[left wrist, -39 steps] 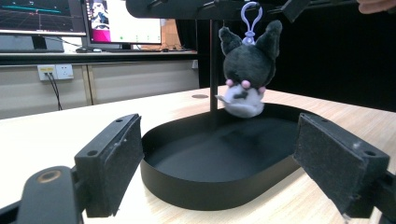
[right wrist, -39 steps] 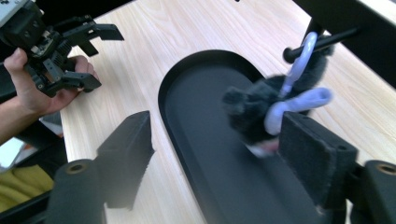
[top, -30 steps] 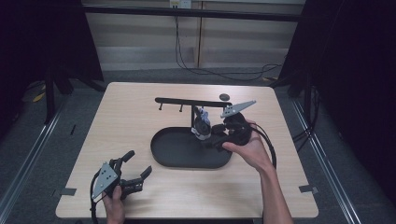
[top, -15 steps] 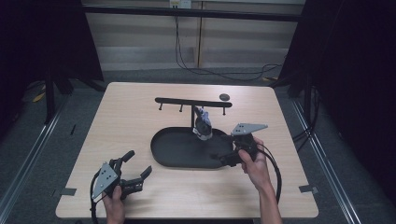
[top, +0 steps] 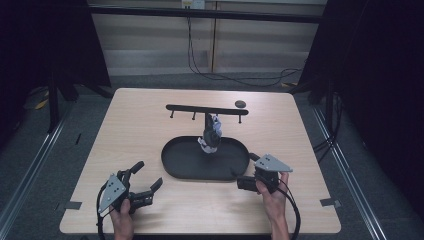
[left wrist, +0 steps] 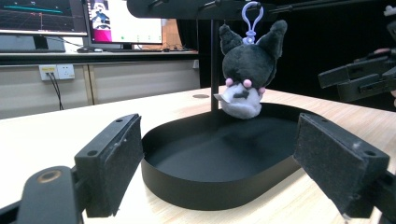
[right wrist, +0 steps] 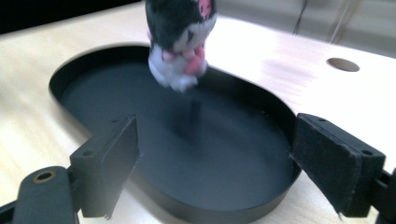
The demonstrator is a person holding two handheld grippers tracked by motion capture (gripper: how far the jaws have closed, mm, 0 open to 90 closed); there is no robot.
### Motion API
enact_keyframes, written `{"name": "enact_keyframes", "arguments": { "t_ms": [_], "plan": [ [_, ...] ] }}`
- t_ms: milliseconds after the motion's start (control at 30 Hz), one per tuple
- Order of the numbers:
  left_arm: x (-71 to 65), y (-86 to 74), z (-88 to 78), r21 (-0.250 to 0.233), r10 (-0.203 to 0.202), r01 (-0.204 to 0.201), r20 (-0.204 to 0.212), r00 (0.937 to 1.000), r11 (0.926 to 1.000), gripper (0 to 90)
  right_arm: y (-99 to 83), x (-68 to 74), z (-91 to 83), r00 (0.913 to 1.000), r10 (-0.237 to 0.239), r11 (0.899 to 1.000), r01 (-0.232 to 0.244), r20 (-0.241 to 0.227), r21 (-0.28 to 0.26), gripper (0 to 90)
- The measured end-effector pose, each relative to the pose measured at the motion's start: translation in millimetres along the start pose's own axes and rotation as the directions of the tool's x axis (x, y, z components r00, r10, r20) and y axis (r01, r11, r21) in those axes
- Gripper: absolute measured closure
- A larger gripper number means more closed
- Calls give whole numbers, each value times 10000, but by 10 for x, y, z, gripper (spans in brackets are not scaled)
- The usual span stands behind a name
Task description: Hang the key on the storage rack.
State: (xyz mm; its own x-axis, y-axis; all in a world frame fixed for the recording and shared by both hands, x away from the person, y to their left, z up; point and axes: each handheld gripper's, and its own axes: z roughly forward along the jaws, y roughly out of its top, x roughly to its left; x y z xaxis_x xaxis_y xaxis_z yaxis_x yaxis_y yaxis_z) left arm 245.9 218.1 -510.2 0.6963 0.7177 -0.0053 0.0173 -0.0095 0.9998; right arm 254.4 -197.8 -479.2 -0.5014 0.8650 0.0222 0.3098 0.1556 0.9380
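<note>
A dark plush toy [top: 211,135] with a white face hangs by a purple clip [left wrist: 251,21] from a black rack [top: 207,109]. It dangles over the back of a black oval tray [top: 200,176]. My right gripper [top: 246,171] is open at the tray's front right corner, with its jaws pointed at the tray [right wrist: 224,212] and the plush toy [right wrist: 180,37], and nothing is between them. My left gripper [top: 149,174] is open near the table's front left, facing the tray [left wrist: 210,186] and the plush toy [left wrist: 245,70]. The right gripper [left wrist: 359,79] shows beyond the tray.
A small dark round hole [top: 240,104] lies in the table behind the rack's right end. Monitors [left wrist: 116,21] stand on a bench beyond the table. Black frame posts and cables surround the table. Bare wood lies left of the tray.
My right gripper has drawn back from the plush toy to the tray's front right corner. The plush toy stays hanging on the rack. The left gripper has not moved.
</note>
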Motion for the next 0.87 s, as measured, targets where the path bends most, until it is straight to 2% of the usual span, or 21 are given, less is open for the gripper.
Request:
{"name": "enact_keyframes", "arguments": {
  "t_ms": [33, 67, 133, 200, 233, 267, 333, 400, 433, 467, 500, 533, 600, 633, 700, 767, 867],
  "plan": [
    [0, 0, 0, 0, 0, 0, 1, 10000, 10000, 155, -44, 3, -12, 9998, 92, 9997, -88, 150, -243, 153],
    [0, 0, 0, 2, 4, -4, 3, 10000, 10000, 155, -44, 3, -12, 9998, 92, 9997, -88, 150, -243, 153],
    [0, 0, 0, 1, 3, -3, 1, 10000, 10000, 155, -158, 38, -37, 9990, 138, 9967, -103, 430, -810, 150],
    [0, 0, 1, -8, 9, -9, 8, 10000, 10000, 155, -177, 43, -40, 9986, 117, 9959, -70, 517, -903, 150],
    [0, 0, 0, 3, 7, -7, 2, 10000, 10000, 155, -252, 65, -51, 9974, 178, 9896, -75, 704, -1437, 150],
    [0, 0, 0, 1, 5, -5, 1, 10000, 10000, 155, -252, 65, -51, 9974, 178, 9896, -75, 704, -1437, 150],
    [0, 0, 0, -2, 0, 0, 1, 10000, 10000, 155, -298, 97, -80, 9971, 296, 9829, -162, 701, -1835, 179],
    [0, 0, 0, -2, 1, -1, 0, 10000, 10000, 156, -342, 133, -101, 9969, 326, 9770, -167, 714, -2128, 164],
    [0, 0, 0, -3, -1, 1, 1, 10000, 10000, 155, -374, 146, -140, 9962, 380, 9615, -152, 780, -2745, 152],
    [0, 0, 0, -4, -1, 1, 2, 10000, 10000, 155, -374, 146, -140, 9962, 380, 9615, -152, 780, -2745, 152],
    [-1, 0, -1, -2, -2, 2, 2, 10000, 10000, 156, -389, 148, -161, 9954, 455, 9558, -189, 838, -2935, 151],
    [-1, -1, 0, -7, -5, 5, 2, 10000, 10000, 155, -420, 157, -197, 9955, 368, 9415, -52, 874, -3370, 137],
    [-1, -1, 0, -19, 0, 0, 7, 10000, 10000, 155, -428, 166, -210, 9957, 260, 9378, 66, 893, -3470, 136],
    [-1, -1, -1, -8, -7, 7, -1, 10000, 10000, 155, -437, 194, -233, 9952, 42, 9338, 312, 980, -3564, 136],
    [-1, -1, 0, -24, 0, 0, 9, 10000, 10000, 155, -461, 256, -270, 9932, -725, 9143, 1026, 910, -3917, 137],
    [0, -1, 0, -20, 5, -5, 10, 10000, 10000, 155, -458, 265, -267, 9914, -769, 9148, 1124, 1060, -3879, 137],
    [0, -1, 0, -16, 5, -5, 9, 10000, 10000, 155, -447, 244, -252, 9939, -473, 9257, 810, 995, -3694, 137]
  ]
}}
